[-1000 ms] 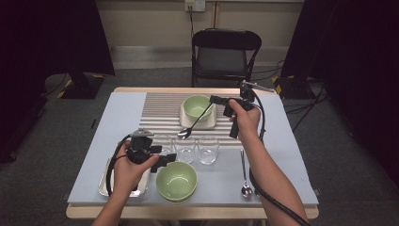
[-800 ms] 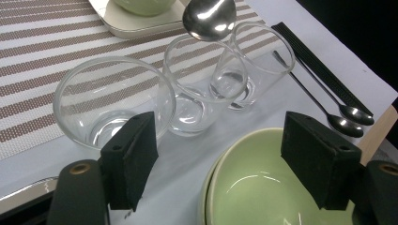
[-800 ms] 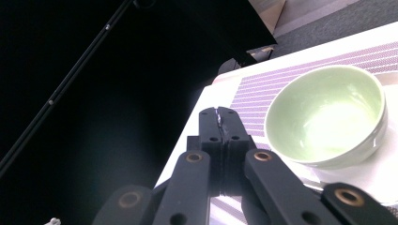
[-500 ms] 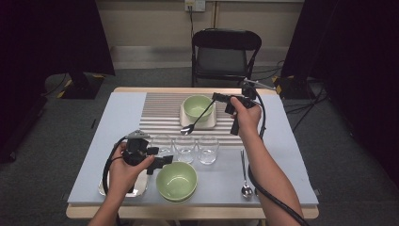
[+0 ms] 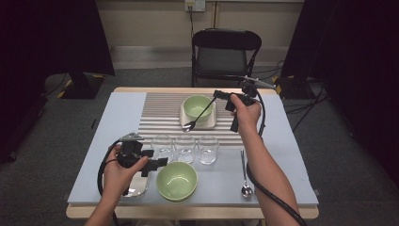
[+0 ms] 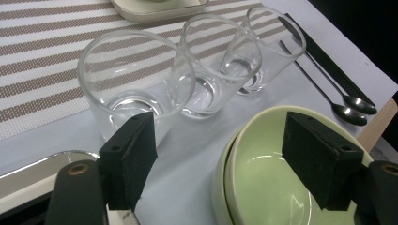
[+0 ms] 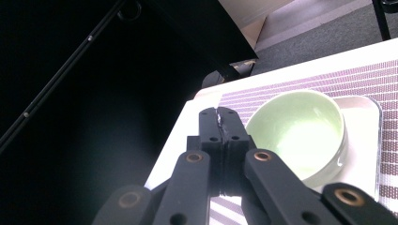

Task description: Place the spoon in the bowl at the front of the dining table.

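Observation:
My right gripper [image 5: 217, 93] is shut on the handle of a metal spoon [image 5: 200, 113]. The spoon slants down, its bowl end hanging over the near edge of a white tray [image 5: 212, 123] that holds a pale green bowl [image 5: 197, 106]. In the right gripper view the jaws of the right gripper [image 7: 219, 117] are pressed together, with the green bowl [image 7: 295, 131] beyond them. My left gripper [image 5: 157, 162] stands open low over the table, beside a second green bowl [image 5: 176, 181]. In the left gripper view its pads [image 6: 131, 154] are wide apart with nothing between them, over that bowl's [image 6: 267, 183] rim.
Three empty glasses [image 5: 184, 148] stand in a row on the near edge of a striped mat [image 5: 160, 113]. A shiny metal tray [image 5: 135, 187] lies under my left hand. Another spoon [image 5: 244, 174] lies at front right. A folding chair [image 5: 226, 54] stands behind the table.

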Available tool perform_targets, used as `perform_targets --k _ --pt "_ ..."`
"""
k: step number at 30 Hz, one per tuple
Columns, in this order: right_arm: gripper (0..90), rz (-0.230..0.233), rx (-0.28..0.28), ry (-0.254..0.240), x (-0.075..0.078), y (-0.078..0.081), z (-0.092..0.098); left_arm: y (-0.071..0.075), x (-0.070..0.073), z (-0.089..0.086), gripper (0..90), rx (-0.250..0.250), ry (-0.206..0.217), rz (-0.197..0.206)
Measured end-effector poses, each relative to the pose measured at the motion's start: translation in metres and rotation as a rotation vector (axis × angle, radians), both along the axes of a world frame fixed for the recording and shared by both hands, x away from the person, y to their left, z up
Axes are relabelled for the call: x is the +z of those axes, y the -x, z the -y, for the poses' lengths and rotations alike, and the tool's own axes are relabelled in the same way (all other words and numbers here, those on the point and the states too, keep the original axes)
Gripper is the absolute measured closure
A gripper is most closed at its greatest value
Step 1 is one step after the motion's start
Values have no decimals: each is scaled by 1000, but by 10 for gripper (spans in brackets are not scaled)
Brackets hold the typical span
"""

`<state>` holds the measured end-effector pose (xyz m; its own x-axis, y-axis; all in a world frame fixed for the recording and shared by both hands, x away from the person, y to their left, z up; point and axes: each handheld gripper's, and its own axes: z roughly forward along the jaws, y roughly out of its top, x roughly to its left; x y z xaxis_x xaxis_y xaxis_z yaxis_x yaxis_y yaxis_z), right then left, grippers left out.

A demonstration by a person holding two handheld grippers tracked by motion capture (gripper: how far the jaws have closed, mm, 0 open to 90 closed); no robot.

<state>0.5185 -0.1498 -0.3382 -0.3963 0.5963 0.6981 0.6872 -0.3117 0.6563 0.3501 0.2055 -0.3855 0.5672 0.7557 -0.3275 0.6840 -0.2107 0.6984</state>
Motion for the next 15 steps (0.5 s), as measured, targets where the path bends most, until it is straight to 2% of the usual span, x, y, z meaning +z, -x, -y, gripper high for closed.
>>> perform_targets --k 15 --pt "900 -5 -29 1 -3 -15 -4 3 -2 -11 261 18 1 -9"
